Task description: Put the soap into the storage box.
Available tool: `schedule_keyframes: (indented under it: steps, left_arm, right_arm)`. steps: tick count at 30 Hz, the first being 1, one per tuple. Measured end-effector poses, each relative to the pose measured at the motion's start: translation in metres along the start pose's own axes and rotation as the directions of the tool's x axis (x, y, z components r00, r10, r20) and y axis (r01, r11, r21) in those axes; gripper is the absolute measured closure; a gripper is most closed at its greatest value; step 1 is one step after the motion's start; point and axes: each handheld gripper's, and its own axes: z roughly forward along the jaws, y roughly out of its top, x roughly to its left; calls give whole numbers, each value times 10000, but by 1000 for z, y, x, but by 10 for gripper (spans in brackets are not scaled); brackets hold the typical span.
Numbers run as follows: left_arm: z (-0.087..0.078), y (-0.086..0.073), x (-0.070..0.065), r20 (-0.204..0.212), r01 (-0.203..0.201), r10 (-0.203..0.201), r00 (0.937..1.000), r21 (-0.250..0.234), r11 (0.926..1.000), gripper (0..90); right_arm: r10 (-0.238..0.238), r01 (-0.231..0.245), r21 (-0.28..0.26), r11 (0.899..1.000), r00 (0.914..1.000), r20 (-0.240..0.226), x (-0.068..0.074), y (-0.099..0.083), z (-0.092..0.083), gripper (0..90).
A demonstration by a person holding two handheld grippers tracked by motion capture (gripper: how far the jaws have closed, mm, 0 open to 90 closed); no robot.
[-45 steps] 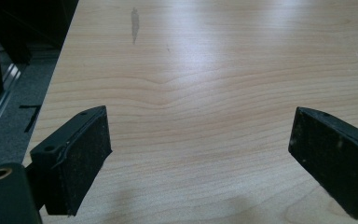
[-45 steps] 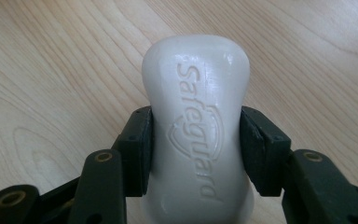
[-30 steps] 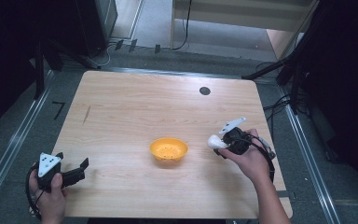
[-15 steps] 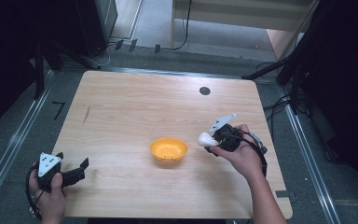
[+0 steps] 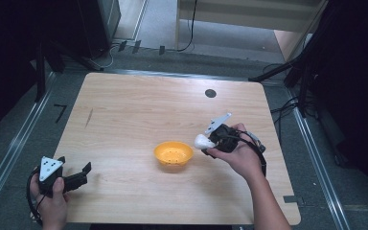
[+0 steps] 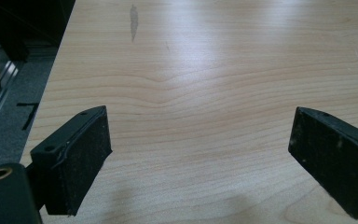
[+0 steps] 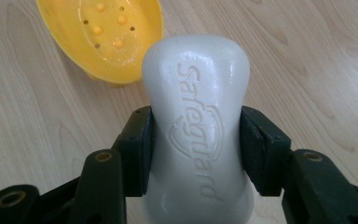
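Bright overhead light falls on the wooden table point(image 5: 139, 105), with dark, dim surroundings. A soft glare patch shines on the wood in the left gripper view. The close white soap point(image 7: 198, 116) looks slightly soft-focused.

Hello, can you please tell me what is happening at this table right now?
A person works at a wooden table with a gripper in each hand. The right gripper has its jaws clamped on a white bar of soap and holds it close to a yellow soap dish, not yet over it. The dish is empty. The left gripper rests at the table's near left corner, jaws open, holding nothing.
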Motion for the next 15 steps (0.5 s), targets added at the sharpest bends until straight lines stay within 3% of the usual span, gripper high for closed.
schedule_keyframes:
  steps: [15]
  left_arm:
    - [0, 0, 0, 8, 11, -11, 10000, 12, 10000, 60]
  right_arm:
    - [-535, 534, -44, 9986, 9974, -484, 11, 25, 14, 505]
